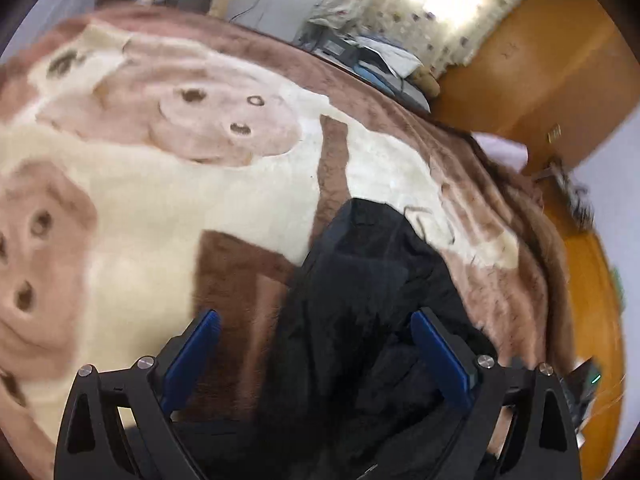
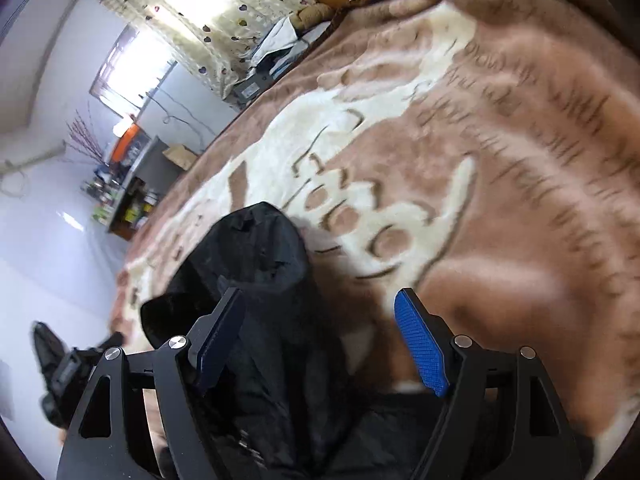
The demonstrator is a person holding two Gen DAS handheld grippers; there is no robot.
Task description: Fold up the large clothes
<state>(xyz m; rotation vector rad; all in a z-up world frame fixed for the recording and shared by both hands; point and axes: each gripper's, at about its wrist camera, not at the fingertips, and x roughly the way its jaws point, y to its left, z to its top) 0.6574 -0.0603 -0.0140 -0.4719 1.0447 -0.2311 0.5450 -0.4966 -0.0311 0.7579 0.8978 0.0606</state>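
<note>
A black garment [image 1: 360, 320] lies bunched on a brown and cream plush blanket [image 1: 160, 184] that covers a bed. In the left wrist view my left gripper [image 1: 316, 320] stands open above the garment, its blue pads [image 1: 192, 356] wide apart with the black cloth below and between them, not pinched. In the right wrist view the same black garment [image 2: 256, 280] runs under the left finger of my right gripper [image 2: 320, 304], which is open too. Its blue pad [image 2: 420, 348] on the right hangs over bare blanket [image 2: 500, 160].
A patterned curtain [image 1: 420, 4] glows at a window beyond the bed, with clutter [image 1: 360, 56] below it. An orange wooden door [image 1: 540, 68] is at the right. The other hand-held gripper [image 2: 64, 372] shows at the lower left of the right wrist view. Shelves [image 2: 128, 200] stand by the wall.
</note>
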